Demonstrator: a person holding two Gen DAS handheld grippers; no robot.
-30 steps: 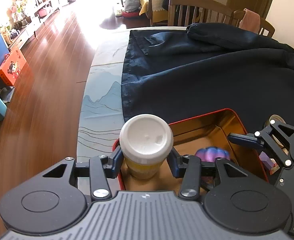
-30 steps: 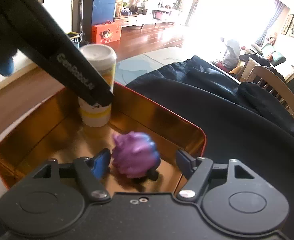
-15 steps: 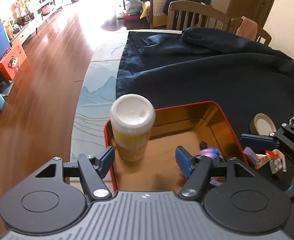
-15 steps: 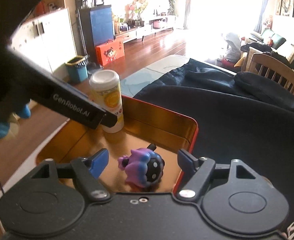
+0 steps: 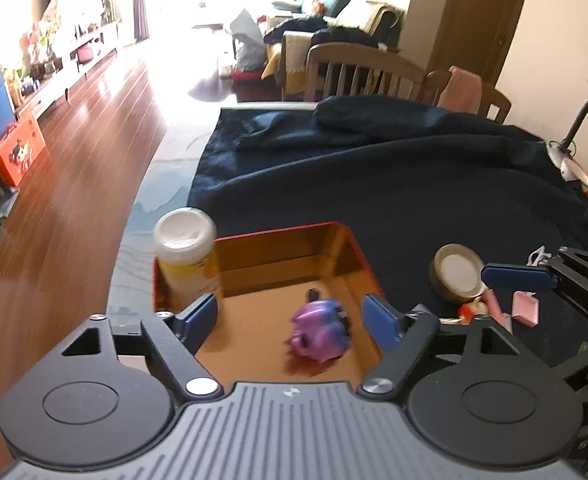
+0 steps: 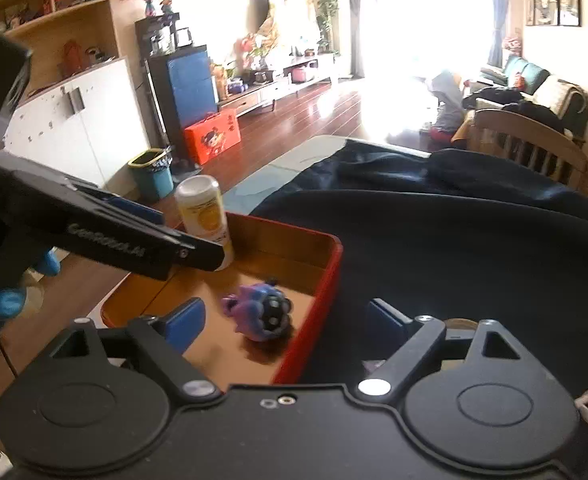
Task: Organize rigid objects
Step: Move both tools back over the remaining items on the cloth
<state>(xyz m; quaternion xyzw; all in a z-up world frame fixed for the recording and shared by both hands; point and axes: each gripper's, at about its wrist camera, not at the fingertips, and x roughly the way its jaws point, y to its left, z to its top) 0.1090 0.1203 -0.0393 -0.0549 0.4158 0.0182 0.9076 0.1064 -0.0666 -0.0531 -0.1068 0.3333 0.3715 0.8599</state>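
Red-rimmed tray [image 5: 350,240] with a gold interior, resting on the dark cloth. A white-capped yellow bottle [image 5: 185,256] stands upright in its far left corner. A purple toy figure [image 5: 322,334] (details blurred) lies on the tray floor, apart from the bottle.

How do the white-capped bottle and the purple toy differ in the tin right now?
The white-capped bottle stands upright in the tin's far corner; the purple toy lies tipped on the floor nearer the cameras. The bottle is tall, cylindrical and yellow-labelled; the toy is squat, rounded and purple with a dark face. Both sit inside the red-rimmed tin, free of either set of jaws.
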